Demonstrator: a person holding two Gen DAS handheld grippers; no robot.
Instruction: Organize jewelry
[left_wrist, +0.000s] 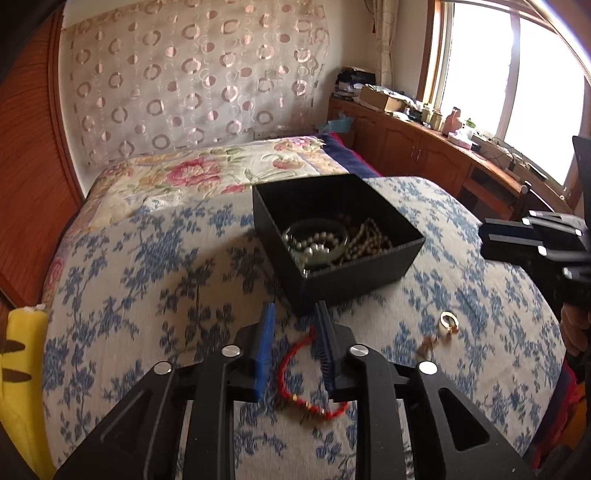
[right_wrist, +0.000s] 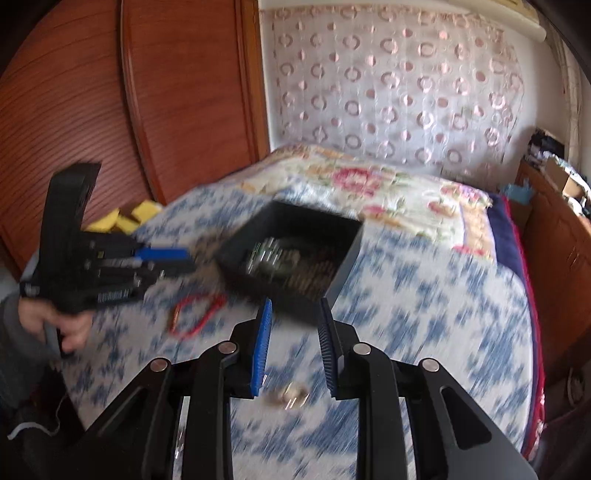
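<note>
A bed covered with a cream cloth printed with blue flowers (left_wrist: 147, 266) is filling both views, and an open, square black box (left_wrist: 354, 273) is sitting on it toward the far side. Inside the box, a pale green bangle (left_wrist: 343, 230), a string of white pearls (left_wrist: 314, 247) and strands of small brown and cream beads (left_wrist: 373, 236) are lying in a heap.

The left gripper (left_wrist: 293, 310) is hanging over the cloth just near of the box, its 2 blue-padded fingers (left_wrist: 266, 332) standing apart and gripping nothing. A red cord bracelet with small gold beads (left_wrist: 295, 373) is lying flat on the cloth beneath and between those fingers; the right finger is covering part of its loop, and I cannot tell whether it is touching the cord. To the right of the bracelet, a small gold and white ring-like piece (left_wrist: 448, 320) is lying on the cloth with a blurred brownish piece (left_wrist: 424, 345) beside it.

The right gripper (right_wrist: 295, 306) is also released, its jaws apart and empty. In its view (badly smeared by motion), a small silvery-gold piece (right_wrist: 291, 397) is lying on the cloth between and below the fingers, too blurred to identify. The red bracelet is showing to the left there, near the left gripper, which a hand (right_wrist: 70, 326) is holding by its handle.

A yellow plush toy (left_wrist: 22, 369) is lying at the bed's left edge.
</note>
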